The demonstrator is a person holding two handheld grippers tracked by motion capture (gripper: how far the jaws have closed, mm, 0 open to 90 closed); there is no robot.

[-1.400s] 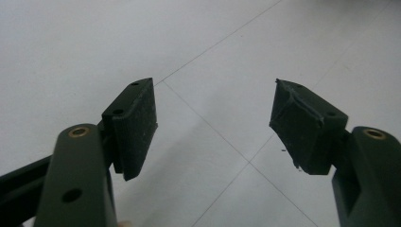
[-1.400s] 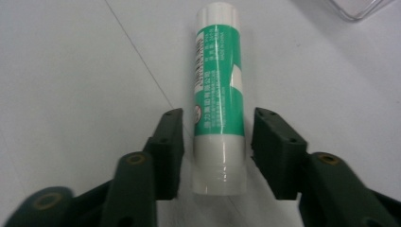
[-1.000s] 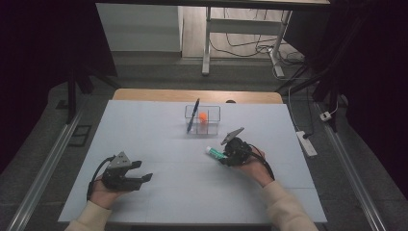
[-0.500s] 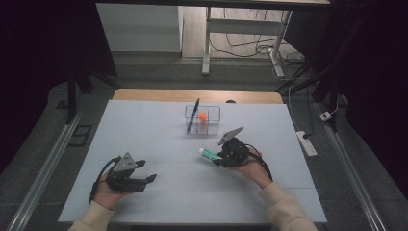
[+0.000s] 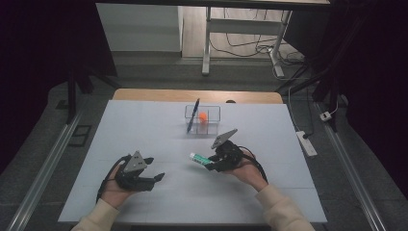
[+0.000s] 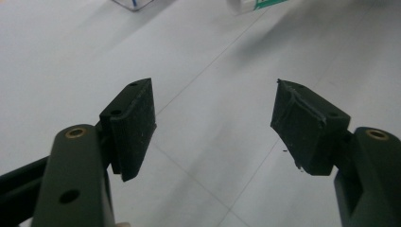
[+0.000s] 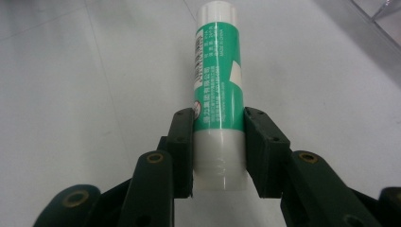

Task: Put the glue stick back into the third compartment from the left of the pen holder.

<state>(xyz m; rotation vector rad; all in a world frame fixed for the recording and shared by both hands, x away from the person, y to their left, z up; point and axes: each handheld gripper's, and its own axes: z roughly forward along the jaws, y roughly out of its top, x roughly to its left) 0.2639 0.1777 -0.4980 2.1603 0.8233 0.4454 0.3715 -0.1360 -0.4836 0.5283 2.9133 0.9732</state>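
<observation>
A green and white glue stick is clamped near its white base between the pads of my right gripper. In the high view that glue stick sticks out to the left of the right gripper, just above the table's middle. My left gripper hovers at the front left, its jaws wide apart. From the left gripper view the two pads stand open over bare table, and the glue stick's end peeks in at the top edge.
A small clear box stands behind the right gripper, with an orange ball inside and a dark pen leaning in its left part. The white table has open surface on the left. A power strip lies off its right edge.
Both hands have shifted a little: the right gripper with the glue stick has drifted left and toward the front, and the left gripper has moved slightly right and up.
</observation>
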